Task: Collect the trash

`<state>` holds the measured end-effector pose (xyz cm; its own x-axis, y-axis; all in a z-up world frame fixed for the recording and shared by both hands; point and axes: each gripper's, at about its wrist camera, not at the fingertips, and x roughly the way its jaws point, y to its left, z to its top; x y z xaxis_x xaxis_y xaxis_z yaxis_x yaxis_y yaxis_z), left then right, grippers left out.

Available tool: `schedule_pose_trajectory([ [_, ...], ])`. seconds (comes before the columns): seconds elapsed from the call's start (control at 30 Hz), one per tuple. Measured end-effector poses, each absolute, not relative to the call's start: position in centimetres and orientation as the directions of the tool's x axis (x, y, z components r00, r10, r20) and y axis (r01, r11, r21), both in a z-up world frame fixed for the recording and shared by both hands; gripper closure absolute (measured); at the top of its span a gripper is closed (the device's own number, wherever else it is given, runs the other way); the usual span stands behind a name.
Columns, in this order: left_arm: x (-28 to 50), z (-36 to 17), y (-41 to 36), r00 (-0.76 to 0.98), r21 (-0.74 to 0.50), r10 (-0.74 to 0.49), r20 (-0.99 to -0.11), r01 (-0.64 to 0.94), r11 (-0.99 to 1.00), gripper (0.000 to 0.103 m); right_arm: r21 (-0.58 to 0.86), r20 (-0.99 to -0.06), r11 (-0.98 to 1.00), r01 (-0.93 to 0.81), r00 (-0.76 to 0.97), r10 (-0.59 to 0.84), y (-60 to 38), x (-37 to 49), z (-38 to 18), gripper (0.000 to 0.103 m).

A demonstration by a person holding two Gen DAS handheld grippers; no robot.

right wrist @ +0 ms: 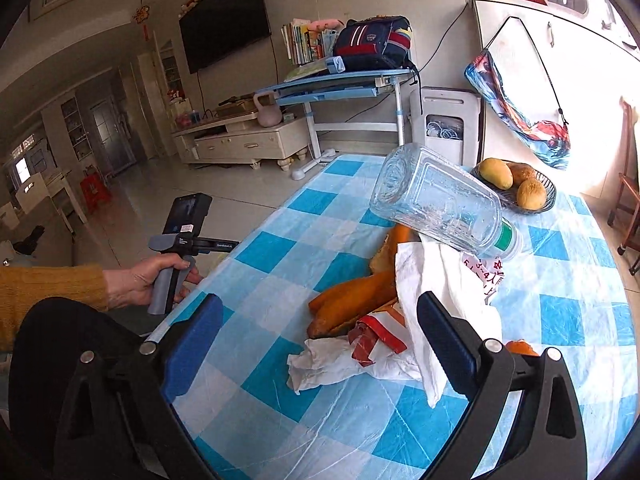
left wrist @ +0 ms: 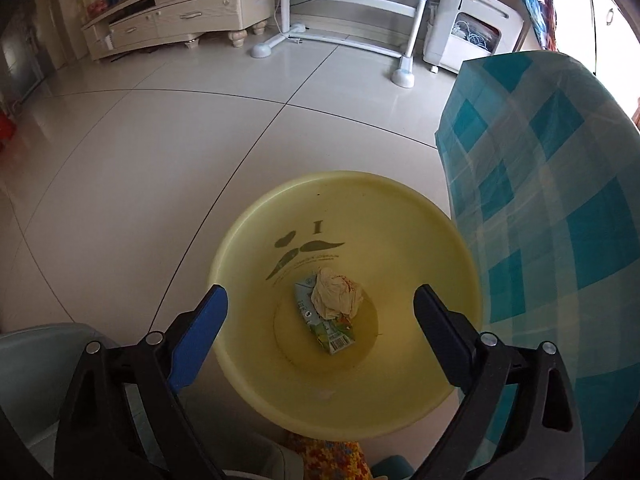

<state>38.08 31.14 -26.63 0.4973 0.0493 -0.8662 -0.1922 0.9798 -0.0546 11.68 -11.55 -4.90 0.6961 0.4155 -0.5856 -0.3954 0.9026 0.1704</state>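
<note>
A yellow bin (left wrist: 256,240) stands on the floor beside the table. At its bottom lie a crumpled paper ball (left wrist: 336,294) and a flattened drink carton (left wrist: 332,332). My left gripper (left wrist: 320,300) hangs open above the bin's mouth, nothing between its fingers. On the checked tablecloth (right wrist: 280,248) lies a trash pile: a clear plastic bottle (right wrist: 436,200) on its side, orange peels (right wrist: 348,300), white tissues (right wrist: 444,296), a red-and-white wrapper (right wrist: 376,340). My right gripper (right wrist: 316,312) is open, low over the table, just short of the pile.
A basket of mangoes (right wrist: 516,186) sits at the table's far end. A hand (right wrist: 148,280) holds the other gripper's handle off the table's left edge. The tablecloth's hanging side (left wrist: 552,200) is right of the bin. A TV cabinet (left wrist: 180,20) and desk legs (left wrist: 408,40) stand beyond.
</note>
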Motion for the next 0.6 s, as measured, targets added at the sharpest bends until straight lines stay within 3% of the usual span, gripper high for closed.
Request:
schedule_pose_trajectory([
  [0.37, 40.7, -31.8, 28.3, 0.517, 0.033, 0.095, -0.851, -0.127, 0.991, 0.018, 0.191, -0.621, 0.887, -0.419, 0.649, 0.440, -9.9, 12.9, -6.6, 0.010],
  [0.6, 39.6, -32.8, 26.1, 0.442, -0.060, -0.011, -0.897, -0.096, 0.994, 0.018, 0.191, -0.618, 0.887, -0.421, 0.651, 0.442, -9.9, 12.9, -6.2, 0.010],
])
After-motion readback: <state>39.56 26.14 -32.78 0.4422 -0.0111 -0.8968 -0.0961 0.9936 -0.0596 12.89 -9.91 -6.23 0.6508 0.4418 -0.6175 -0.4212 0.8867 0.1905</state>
